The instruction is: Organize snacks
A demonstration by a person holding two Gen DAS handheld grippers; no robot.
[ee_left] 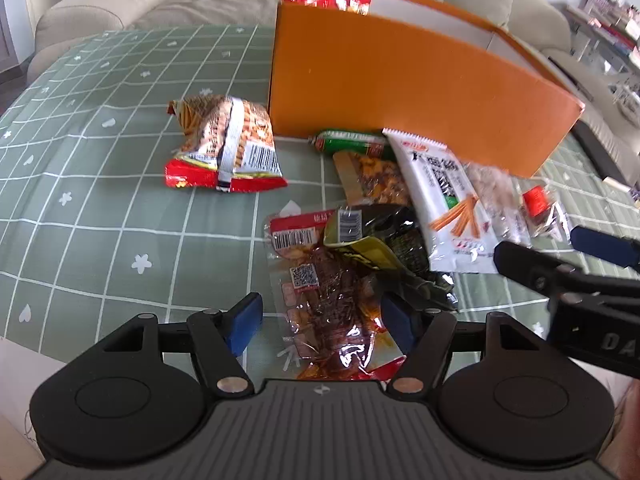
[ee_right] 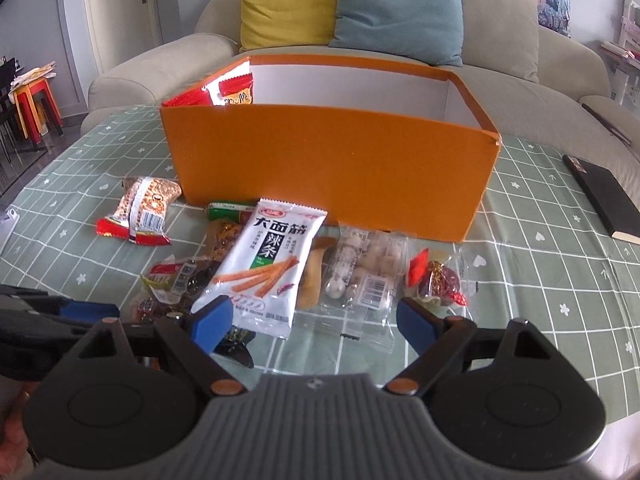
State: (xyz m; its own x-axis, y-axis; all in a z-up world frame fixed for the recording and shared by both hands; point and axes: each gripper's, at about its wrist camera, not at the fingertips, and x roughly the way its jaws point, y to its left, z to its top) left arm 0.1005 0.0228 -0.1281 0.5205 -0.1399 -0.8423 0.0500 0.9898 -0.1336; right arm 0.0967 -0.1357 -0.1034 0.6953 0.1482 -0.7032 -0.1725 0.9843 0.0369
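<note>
Snack packets lay loose on the green checked cloth (ee_left: 100, 208), in front of the orange box (ee_right: 332, 168). One red packet (ee_right: 224, 90) already stood inside the box at its left end.

Left gripper (ee_left: 320, 320) was spread wide, holding nothing, its pads either side of the clear red-sauce pack (ee_left: 328, 300). Right gripper (ee_right: 312, 320) was also released and empty, low over the pile with the white strip packet (ee_right: 272, 264) and the clear egg pack (ee_right: 368, 276) just ahead of it.

Handling, as a judgement: all were light, soft film packets. The clear pack looked glossy and likely slippery, and would crumple under a pinch; best taken across the middle or by a sealed edge. The white packet looked flat and floppy and lay on top of others, so a raised end seal would be the easier hold. The peanut bag (ee_left: 224, 148) sat apart to the left, puffy and easiest to take across its width. The egg pack might be fragile under a hard squeeze.

Hard to tell: the dark packet (ee_left: 396, 248) and the brown packet (ee_left: 376, 178) were partly covered, contents unclear. The green tube (ee_left: 348, 142) was half hidden by the white packet. The red-topped wrap (ee_left: 540, 204) was blurred in the left view. The box floor was out of sight. The black book (ee_right: 604, 200) was cut by the edge distortion.
</note>
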